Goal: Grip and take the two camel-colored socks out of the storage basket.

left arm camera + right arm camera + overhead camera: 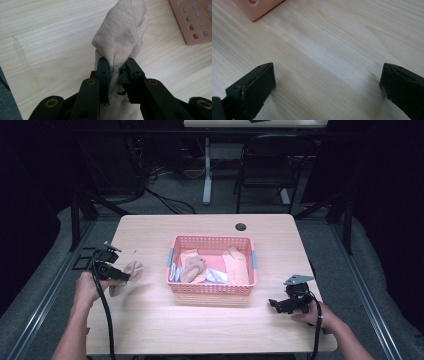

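Left gripper point(121, 277) at the left side of the wooden surface point(150, 320), jaws pinched tight on a beige sock point(126, 276). In the left gripper view, sock point(122, 37) bunched between the two black jaws, cloth bulging up past their tips and trailing down beneath them over the wood, corner of the basket point(195, 22) at upper right. Pink basket point(212, 288) at the middle of the surface, well apart from the held sock, with more socks point(235, 265) in peach, tan and white lying inside. Right gripper point(274, 303) low over the surface near the front right, just beside the basket's front right corner, jaws spread wide with bare wood between them in the right gripper view. Basket corner point(254, 8) at that view's upper left. Chair point(270, 165) on the floor beyond the surface.
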Demonstrator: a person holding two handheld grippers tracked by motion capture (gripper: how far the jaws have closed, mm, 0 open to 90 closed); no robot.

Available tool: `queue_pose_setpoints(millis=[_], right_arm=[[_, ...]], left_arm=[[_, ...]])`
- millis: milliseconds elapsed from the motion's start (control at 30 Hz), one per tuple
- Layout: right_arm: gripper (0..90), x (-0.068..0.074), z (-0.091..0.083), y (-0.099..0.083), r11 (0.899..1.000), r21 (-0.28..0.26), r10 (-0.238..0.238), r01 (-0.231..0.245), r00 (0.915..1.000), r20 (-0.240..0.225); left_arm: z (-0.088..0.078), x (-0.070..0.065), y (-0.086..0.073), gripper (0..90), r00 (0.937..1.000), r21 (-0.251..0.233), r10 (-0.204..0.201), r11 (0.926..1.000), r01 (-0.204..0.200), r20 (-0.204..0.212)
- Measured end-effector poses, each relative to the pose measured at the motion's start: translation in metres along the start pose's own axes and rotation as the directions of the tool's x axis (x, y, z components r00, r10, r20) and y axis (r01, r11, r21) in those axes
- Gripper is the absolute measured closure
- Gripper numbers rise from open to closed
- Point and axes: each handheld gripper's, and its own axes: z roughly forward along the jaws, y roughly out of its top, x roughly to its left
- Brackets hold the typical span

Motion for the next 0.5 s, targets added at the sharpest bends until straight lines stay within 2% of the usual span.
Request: queue_pose_setpoints(millis=[500], right_arm=[[0.0, 0.000, 0.000, 0.000, 1.000, 0.000, 0.000, 0.000, 1.0000, 0.000]], left_arm=[[0.026, 0.023, -0.019, 74.6, 0.9960, 0.031, -0.088, 0.9956, 0.089, -0.015]])
